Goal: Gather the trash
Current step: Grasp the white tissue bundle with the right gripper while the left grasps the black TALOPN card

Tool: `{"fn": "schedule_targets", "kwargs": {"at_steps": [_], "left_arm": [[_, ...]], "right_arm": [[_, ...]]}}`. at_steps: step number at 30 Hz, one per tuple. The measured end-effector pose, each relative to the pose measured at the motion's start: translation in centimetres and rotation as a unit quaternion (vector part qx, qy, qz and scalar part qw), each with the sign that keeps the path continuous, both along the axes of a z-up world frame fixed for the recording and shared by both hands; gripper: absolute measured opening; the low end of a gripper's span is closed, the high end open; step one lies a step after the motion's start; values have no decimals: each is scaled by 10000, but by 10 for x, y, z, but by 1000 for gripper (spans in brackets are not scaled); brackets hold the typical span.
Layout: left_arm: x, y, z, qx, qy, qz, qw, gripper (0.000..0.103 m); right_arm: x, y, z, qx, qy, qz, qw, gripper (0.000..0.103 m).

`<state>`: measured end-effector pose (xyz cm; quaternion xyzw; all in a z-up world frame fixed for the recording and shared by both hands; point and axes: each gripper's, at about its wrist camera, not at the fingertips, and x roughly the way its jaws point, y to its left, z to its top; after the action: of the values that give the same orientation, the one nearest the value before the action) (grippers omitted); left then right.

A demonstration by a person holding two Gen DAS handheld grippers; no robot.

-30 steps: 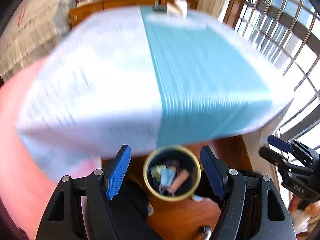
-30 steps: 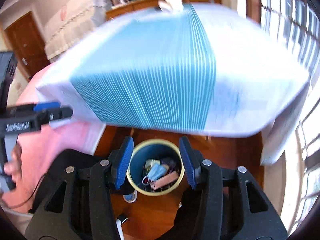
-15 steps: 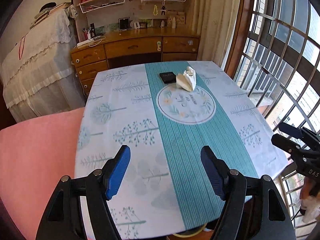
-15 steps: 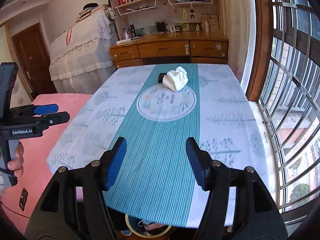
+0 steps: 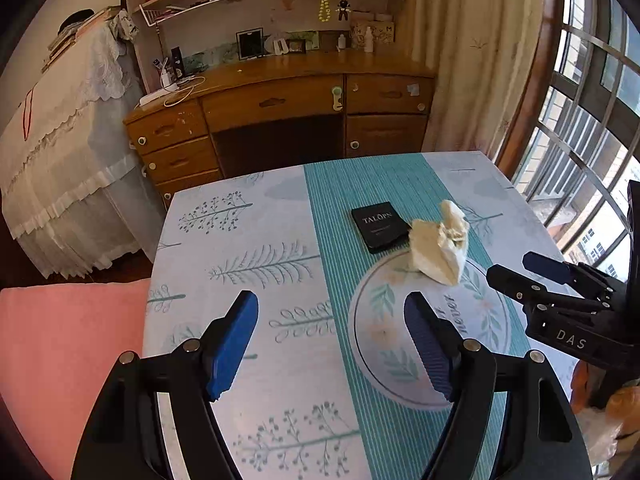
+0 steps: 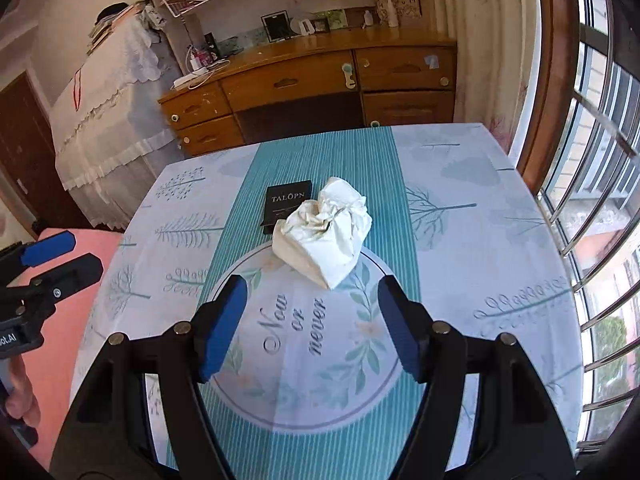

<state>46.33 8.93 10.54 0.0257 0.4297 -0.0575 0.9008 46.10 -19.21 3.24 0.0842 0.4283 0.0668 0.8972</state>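
Observation:
A crumpled white tissue (image 6: pixel 326 232) lies on the table's teal runner, at the rim of the round "Now or never" print; in the left wrist view the tissue (image 5: pixel 440 246) sits ahead and right. A black "TALOPN" card (image 6: pixel 286 204) lies flat just behind it, partly covered. My right gripper (image 6: pixel 308 322) hovers over the print, short of the tissue, jaws opening with nothing between them. My left gripper (image 5: pixel 332 342) hangs over the cloth left of the print, jaws opening and empty. The right gripper (image 5: pixel 532 270) also shows at the left wrist view's right edge.
The table wears a pale cloth with tree prints (image 5: pixel 240 264). A wooden desk with drawers (image 6: pixel 304 88) stands beyond the far edge, shelves above it. A barred window (image 6: pixel 592 168) runs along the right. A pink cushion (image 5: pixel 60 344) and a lace-covered piece (image 5: pixel 60 148) are at left.
Both grippers rose from the trash bin under the table and moved forward over the tabletop; the bin is out of view. The tissue and card are now much closer. The right jaws stand wider.

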Motion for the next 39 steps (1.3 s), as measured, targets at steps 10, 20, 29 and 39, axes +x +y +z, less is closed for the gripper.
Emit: {"fn": "schedule_targets", "kwargs": {"at_steps": [10, 20, 29, 39], "left_arm": [[104, 15, -73, -28, 153, 412, 9990, 77], [149, -6, -112, -300, 342, 344, 9984, 77], [172, -52, -118, -668, 607, 321, 9954, 77], [198, -97, -143, -346, 929, 421, 9942, 77]], "right_arm": [[98, -13, -88, 685, 480, -341, 9959, 74], [103, -20, -100, 669, 133, -172, 9975, 64], [108, -56, -87, -185, -119, -629, 9978, 57], [106, -83, -94, 140, -173, -684, 9974, 57]]}}
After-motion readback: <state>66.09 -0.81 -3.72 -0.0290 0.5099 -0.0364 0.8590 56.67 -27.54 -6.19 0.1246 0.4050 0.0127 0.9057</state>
